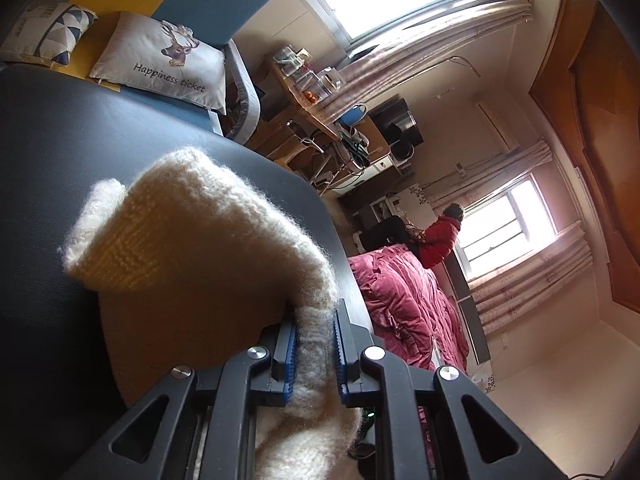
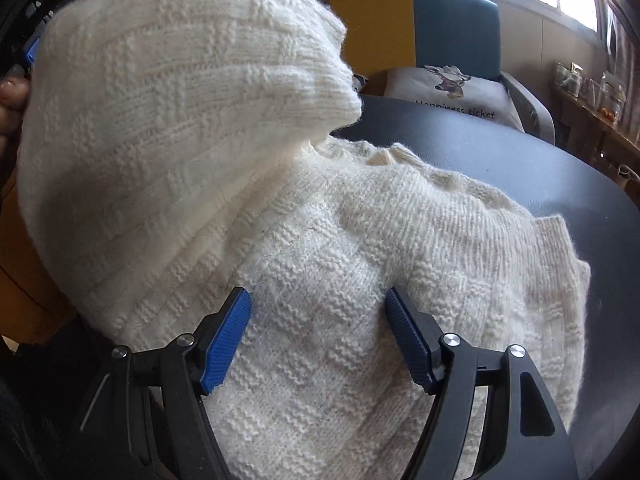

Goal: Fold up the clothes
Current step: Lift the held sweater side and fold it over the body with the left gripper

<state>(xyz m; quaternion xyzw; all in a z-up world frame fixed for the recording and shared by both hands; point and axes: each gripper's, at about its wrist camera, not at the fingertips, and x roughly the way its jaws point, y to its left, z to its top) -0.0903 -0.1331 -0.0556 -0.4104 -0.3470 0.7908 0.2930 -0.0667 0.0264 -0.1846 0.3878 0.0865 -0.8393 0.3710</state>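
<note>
Cream wool, one knitted sweater [image 2: 320, 240], lies on the dark counter [image 2: 520, 160]. My left claw [image 1: 315, 344] is pinched nearly closed on a lifted fold of it. My right claw [image 2: 318, 336] stands wide above the knit, gripping nothing. Two claws, one sweater.

i see dark round table [image 2: 520, 168], matte top, curved edge running toward cushioned seat behind. cream knit sweater [image 2: 360, 280] lies directly on it, body spread flat over near part, ribbed edge toward table's right side. one portion of same knit raised off surface at left, draping back down onto flat part. rest of tabletop i see bare dark surface.
</note>
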